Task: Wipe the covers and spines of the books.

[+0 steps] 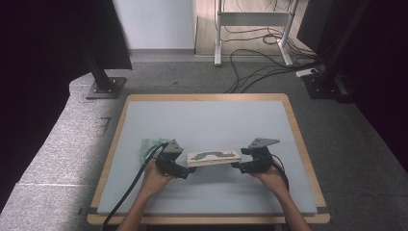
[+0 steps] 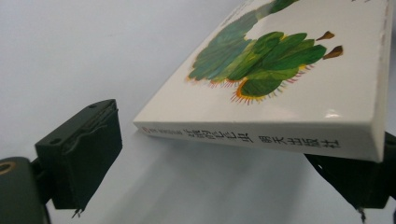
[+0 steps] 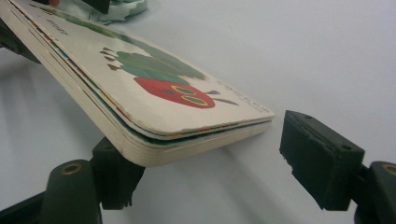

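On the counter — board book laid flat between left tongs and right tongs; both spread, nothing gripped — withdrawal judged outstanding.

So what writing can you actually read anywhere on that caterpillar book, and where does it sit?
Spine of the book: a row of Chinese characters ending in "明天出版社"; the ones before it are too blurred to read.
Small red mark at the spine's left end: too small to read.
Front cover, by the caterpillar's head and at the far end: small print, too blurred to read.
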The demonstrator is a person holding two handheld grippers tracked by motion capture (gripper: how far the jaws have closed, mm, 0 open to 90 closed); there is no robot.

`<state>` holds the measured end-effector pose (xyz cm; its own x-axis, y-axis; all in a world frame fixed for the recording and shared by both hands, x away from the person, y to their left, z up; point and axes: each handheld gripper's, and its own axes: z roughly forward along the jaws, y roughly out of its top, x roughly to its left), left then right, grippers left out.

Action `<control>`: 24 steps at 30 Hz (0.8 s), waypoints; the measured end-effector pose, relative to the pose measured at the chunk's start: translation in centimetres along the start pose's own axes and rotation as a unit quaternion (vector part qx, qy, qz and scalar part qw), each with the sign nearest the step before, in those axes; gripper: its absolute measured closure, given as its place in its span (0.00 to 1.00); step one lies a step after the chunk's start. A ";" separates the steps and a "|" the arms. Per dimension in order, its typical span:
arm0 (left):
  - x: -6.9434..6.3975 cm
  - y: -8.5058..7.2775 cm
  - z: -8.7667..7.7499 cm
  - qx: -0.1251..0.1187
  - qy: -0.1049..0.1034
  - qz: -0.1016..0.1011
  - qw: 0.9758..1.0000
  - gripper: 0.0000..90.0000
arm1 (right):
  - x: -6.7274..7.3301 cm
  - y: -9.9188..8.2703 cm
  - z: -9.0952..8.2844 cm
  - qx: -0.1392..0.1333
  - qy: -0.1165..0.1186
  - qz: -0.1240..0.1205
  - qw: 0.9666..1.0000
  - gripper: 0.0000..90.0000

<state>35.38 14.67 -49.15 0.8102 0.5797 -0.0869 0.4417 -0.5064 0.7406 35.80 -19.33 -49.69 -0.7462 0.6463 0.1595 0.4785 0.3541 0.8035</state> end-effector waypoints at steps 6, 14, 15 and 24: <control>-0.6 -0.8 0.1 0.005 0.000 -0.004 1.000 0.05 | 0.4 -0.7 0.0 0.005 -0.004 -0.004 1.000 0.26; -1.2 -1.9 0.6 0.026 -0.001 -0.013 1.000 0.02 | 0.9 -2.1 0.1 0.007 -0.008 -0.009 1.000 0.26; -1.3 -2.0 0.7 0.029 0.000 -0.013 1.000 0.02 | 1.0 -2.3 0.1 0.007 -0.009 -0.008 1.000 0.26; -2.3 -2.9 1.0 0.039 -0.003 -0.013 0.999 0.01 | 1.5 -3.7 0.1 0.016 -0.004 -0.011 1.000 0.27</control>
<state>32.60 14.14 -51.82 0.8004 0.5893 -0.1099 0.4910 -0.5392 0.6842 32.98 -19.55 -52.48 -0.7530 0.6436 0.1369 0.4768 0.3903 0.7876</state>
